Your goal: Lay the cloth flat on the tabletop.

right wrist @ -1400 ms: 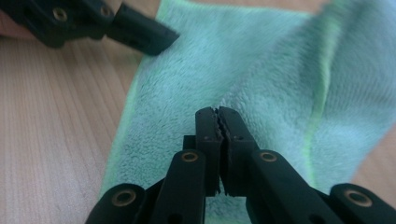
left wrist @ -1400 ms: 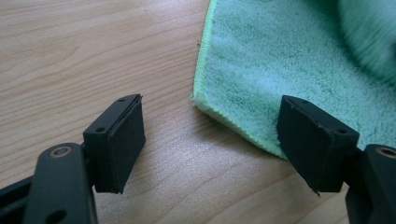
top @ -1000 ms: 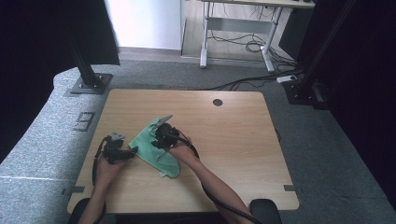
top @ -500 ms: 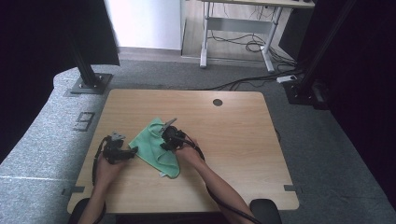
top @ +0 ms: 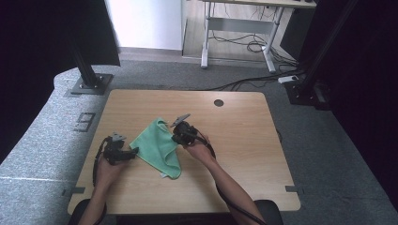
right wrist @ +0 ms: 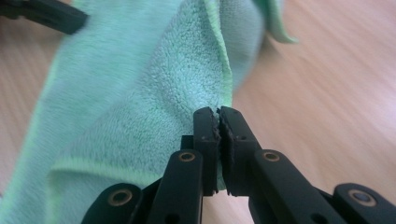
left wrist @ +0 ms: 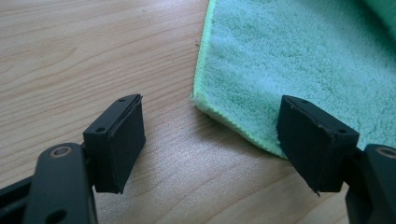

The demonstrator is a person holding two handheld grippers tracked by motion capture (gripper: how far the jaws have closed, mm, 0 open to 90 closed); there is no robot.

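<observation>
A green microfibre cloth (top: 157, 146) lies partly folded on the wooden table (top: 234, 154), left of centre. My right gripper (top: 175, 138) is at the cloth's right edge. Its jaws have just been closing and now pinch a raised fold of the cloth (right wrist: 140, 93) between the pads, as the right gripper view (right wrist: 218, 122) shows. My left gripper (top: 133, 151) rests low at the cloth's left corner. In the left gripper view its jaws stand open (left wrist: 210, 140), with the cloth's corner (left wrist: 303, 60) just ahead of the right pad and bare wood between them.
The table has a round cable hole (top: 218, 102) near its far edge. Dark stand bases sit on the grey floor at the far left (top: 89, 84) and far right (top: 305, 91). Bare wood stretches to the right of the cloth.
My right gripper has shifted a little to the right and shut on the cloth's edge, drawing the cloth out flatter. The left gripper has stayed where it was, still open.
</observation>
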